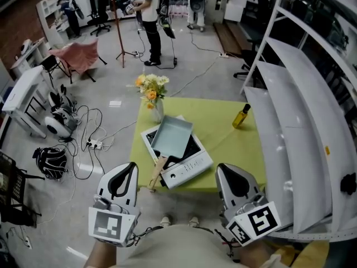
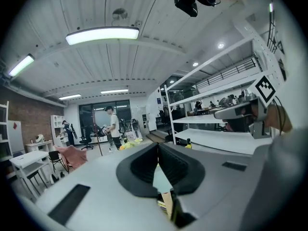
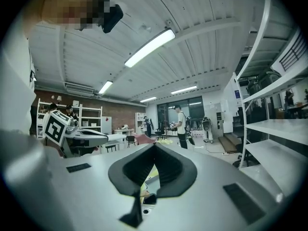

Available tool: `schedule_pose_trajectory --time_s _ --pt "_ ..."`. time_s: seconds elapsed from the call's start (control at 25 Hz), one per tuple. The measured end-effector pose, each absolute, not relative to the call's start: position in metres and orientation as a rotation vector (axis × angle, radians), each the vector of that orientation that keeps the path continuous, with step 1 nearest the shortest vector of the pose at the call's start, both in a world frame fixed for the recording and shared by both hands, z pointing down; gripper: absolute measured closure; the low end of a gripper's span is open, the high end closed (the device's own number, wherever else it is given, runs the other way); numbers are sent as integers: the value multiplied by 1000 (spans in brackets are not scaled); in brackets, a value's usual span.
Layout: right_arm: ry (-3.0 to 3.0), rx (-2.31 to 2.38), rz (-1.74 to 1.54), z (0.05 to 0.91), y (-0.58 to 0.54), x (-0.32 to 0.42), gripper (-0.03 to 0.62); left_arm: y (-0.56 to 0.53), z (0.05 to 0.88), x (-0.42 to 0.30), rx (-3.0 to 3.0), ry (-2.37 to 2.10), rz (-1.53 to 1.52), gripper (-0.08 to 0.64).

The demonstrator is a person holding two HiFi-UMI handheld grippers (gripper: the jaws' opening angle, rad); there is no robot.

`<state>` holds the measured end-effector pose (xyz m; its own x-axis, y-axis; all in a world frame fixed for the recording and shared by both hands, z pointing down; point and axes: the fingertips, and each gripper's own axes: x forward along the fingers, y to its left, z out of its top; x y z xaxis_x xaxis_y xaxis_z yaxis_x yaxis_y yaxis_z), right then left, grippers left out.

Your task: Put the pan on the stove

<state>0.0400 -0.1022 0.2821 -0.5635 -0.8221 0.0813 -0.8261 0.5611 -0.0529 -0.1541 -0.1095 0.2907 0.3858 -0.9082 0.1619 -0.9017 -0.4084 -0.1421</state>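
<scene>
A rectangular grey-blue pan (image 1: 172, 137) lies on the white portable stove (image 1: 189, 164) on the yellow-green table (image 1: 223, 144). Its wooden handle (image 1: 157, 172) sticks out toward the table's near left edge. Both grippers hang near my body, short of the table. The left gripper (image 1: 130, 166) is shut with nothing in it, and its tip points at the handle. In the left gripper view, the left gripper (image 2: 158, 147) frames a sliver of pan (image 2: 162, 179) and handle (image 2: 167, 202). Level with it, the right gripper (image 1: 223, 168), also the right gripper (image 3: 154, 147), is shut and empty.
A vase of yellow flowers (image 1: 153, 96) stands at the table's far left corner and an oil bottle (image 1: 241, 116) at its far right. White shelving (image 1: 301, 121) runs along the right side. Cables and gear (image 1: 61, 121) lie on the floor at left. A person (image 1: 150, 15) stands far back.
</scene>
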Motion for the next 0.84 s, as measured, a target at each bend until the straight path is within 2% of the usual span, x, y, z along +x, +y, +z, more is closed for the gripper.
schedule_pose_trajectory --time_s 0.44,0.84 --pt "-2636 1339 203 338 -110 24 586 -116 340 -164 -2581 1703 -453 554" --pt "-2635 1321 189 340 -116 26 586 -118 333 -164 -2573 1713 -429 554"
